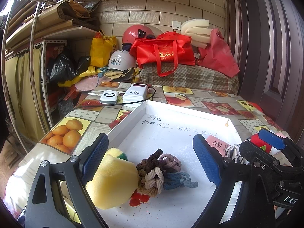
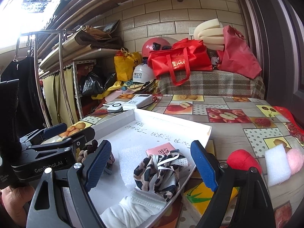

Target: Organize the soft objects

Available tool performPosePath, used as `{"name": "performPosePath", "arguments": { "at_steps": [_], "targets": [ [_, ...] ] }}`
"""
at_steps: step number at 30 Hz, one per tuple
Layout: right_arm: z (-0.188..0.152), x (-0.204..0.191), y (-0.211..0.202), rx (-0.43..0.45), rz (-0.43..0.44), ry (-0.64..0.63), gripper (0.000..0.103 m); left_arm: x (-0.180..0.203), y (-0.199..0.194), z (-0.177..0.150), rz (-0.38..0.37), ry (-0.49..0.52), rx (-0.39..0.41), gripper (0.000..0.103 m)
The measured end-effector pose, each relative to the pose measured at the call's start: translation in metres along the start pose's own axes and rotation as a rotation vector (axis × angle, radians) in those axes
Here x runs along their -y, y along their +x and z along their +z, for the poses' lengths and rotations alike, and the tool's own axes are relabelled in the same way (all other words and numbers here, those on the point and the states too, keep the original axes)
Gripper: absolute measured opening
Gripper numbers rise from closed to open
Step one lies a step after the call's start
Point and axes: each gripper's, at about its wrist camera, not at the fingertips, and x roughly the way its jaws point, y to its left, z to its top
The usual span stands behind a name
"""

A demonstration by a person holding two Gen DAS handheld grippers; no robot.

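Observation:
A white tray (image 1: 171, 114) lies on the fruit-print table. In it, in the left wrist view, sit a yellow sponge (image 1: 112, 182) and a bundle of hair ties (image 1: 161, 172). My left gripper (image 1: 150, 161) is open above them, empty. In the right wrist view the tray (image 2: 201, 131) holds a leopard-print cloth (image 2: 157, 172), a white face mask (image 2: 133, 205), a white foam sheet (image 2: 127, 161) and a pink packet (image 2: 161, 149). My right gripper (image 2: 153, 165) is open above the cloth, empty. A red plush (image 2: 243, 161), white foam block (image 2: 277, 165) and pink puff (image 2: 295, 160) lie on the table right of the tray.
Two white power banks (image 1: 121, 95) with a black cable lie behind the tray. A yellow-green packet (image 2: 207, 195) lies beside the tray's near right edge. Red bags (image 1: 167, 51), helmets and clutter stand at the back; a door is on the right.

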Motion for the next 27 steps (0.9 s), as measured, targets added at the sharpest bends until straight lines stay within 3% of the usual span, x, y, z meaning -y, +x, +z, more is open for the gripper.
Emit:
{"name": "performPosePath", "arguments": {
  "at_steps": [10,16,19,21,23,27],
  "targets": [
    [-0.001,0.013,-0.006,-0.008,-0.036,0.043,0.086,-0.001,-0.001,0.001,-0.007,-0.014,0.006,0.091],
    [-0.008,0.091,-0.014,-0.085,-0.156,0.227,0.086,-0.004,-0.002,0.002,-0.015,-0.033,0.007,0.091],
    [-0.010,0.124,-0.025,-0.099,-0.228,0.246,0.086,-0.004,-0.002,0.002,-0.016,-0.027,0.009,0.091],
    [-0.013,0.135,-0.029,-0.130,-0.193,0.246,0.086,-0.003,-0.002,0.001,-0.019,-0.021,0.013,0.091],
    [-0.017,0.135,-0.027,-0.191,-0.058,0.223,0.086,-0.003,-0.002,0.001,-0.023,-0.015,0.014,0.091],
    [-0.024,0.097,-0.020,-0.298,0.052,0.042,0.086,-0.002,-0.002,0.000,-0.023,-0.013,0.015,0.091]
  ]
}}
